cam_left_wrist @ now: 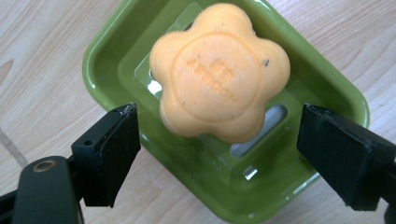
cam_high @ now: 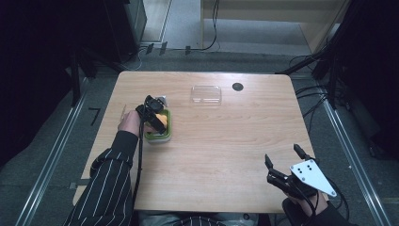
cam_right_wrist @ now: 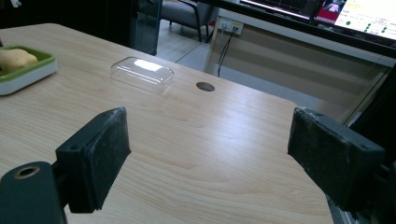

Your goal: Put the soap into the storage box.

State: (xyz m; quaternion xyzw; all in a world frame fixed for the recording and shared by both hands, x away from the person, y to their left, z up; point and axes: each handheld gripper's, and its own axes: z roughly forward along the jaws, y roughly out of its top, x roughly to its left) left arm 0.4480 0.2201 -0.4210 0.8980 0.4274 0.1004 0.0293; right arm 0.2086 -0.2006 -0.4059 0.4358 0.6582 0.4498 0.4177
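An orange flower-shaped soap (cam_left_wrist: 219, 74) lies in a green soap dish (cam_left_wrist: 327, 84) on the left half of the wooden table (cam_high: 226, 141). My left gripper (cam_left_wrist: 219, 140) points down over the dish, jaws apart on either side of the soap, and the pads do not touch it. From above, the left gripper (cam_high: 157, 120) covers much of the soap (cam_high: 163, 114) and dish (cam_high: 159, 137). My right gripper (cam_high: 282, 154) hovers open near the table's front right corner, nothing between its jaws. The right gripper view also shows the dish (cam_right_wrist: 28, 74) and the soap (cam_right_wrist: 16, 58) far to the left.
A clear plastic lid (cam_high: 206, 94) rests on the far middle of the table, with a dark round hole (cam_high: 237, 86) in the tabletop just right of it. The lid (cam_right_wrist: 142, 72) and hole (cam_right_wrist: 205, 86) lie ahead of the right gripper (cam_right_wrist: 208, 135). Cables run over the floor beyond the table.
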